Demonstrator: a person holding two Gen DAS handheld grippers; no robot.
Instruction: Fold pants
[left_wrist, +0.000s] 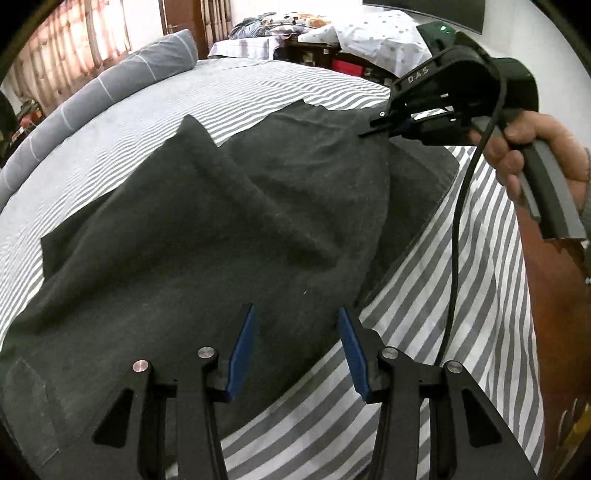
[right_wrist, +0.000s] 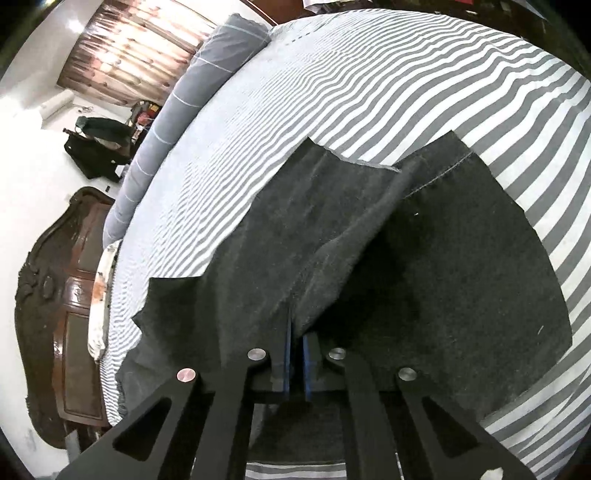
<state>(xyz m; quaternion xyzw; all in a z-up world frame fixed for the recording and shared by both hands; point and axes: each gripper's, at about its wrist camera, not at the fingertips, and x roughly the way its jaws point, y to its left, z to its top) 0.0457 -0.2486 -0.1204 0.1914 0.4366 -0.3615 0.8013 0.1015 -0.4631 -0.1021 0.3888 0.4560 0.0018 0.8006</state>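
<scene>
- The pants (left_wrist: 207, 236) are dark charcoal and lie spread over a bed with a grey-and-white striped sheet (left_wrist: 258, 88). They're rumpled, with a ridge of cloth running diagonally through the middle.
- The left gripper (left_wrist: 295, 347) hangs above the near part of the pants, right at the edge where the cloth meets the sheet. Its blue pads (left_wrist: 242, 350) stand well apart with nothing between them, so it's open and empty.
- The right gripper (right_wrist: 296, 354) has its jaws pinched together on a fold of the pants (in the right wrist view the cloth rises in a tent straight out of the blue pads (right_wrist: 287, 365)). The left wrist view shows the same gripper (left_wrist: 373, 129) at the far side of the pants, tips on the cloth's edge.
- A hand (left_wrist: 535, 155) grips the right gripper's handle, and a black cable (left_wrist: 456, 236) dangles down from it.
- Far side of the bed: a long grey bolster pillow (left_wrist: 110, 85) with thin white lines along the edge.
- Behind that there's a curtain (right_wrist: 140, 48) with light glowing through it, and a dark carved wooden headboard (right_wrist: 62, 306) shows in the right wrist view.
</scene>
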